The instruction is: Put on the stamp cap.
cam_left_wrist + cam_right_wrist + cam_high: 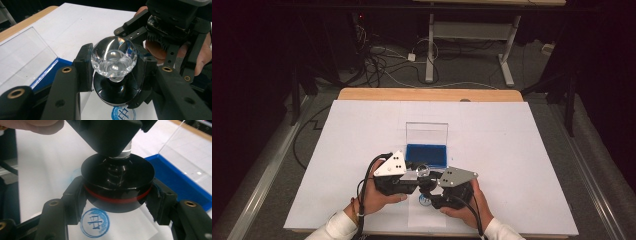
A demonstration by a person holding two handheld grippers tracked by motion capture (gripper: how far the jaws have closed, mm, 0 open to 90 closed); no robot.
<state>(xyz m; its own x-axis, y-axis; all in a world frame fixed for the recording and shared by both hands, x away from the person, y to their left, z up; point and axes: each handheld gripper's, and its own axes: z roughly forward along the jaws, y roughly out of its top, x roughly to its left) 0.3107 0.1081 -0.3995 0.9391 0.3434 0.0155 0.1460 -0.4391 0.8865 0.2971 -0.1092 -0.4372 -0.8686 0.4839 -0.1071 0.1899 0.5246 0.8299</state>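
Observation:
A stamp with a clear crystal knob [113, 58] and a round black base [115, 91] hangs just above the white paper. My left gripper [113, 68] is shut on the knob [422, 171], one jaw on each side. From the opposite side, my right gripper [117, 201] is shut on the black base [117, 173], along its red band. In the high view both grippers, left [418, 176] and right [429, 189], meet near the table's front middle. A round blue stamp print [95, 222] lies on the paper right under the base.
A blue ink pad box [427, 155] with its clear lid [427, 134] standing up sits just behind the grippers. A white sheet [512, 150] covers the table, with a wooden edge [429, 94] at the back. Cables and a desk frame lie on the floor beyond.

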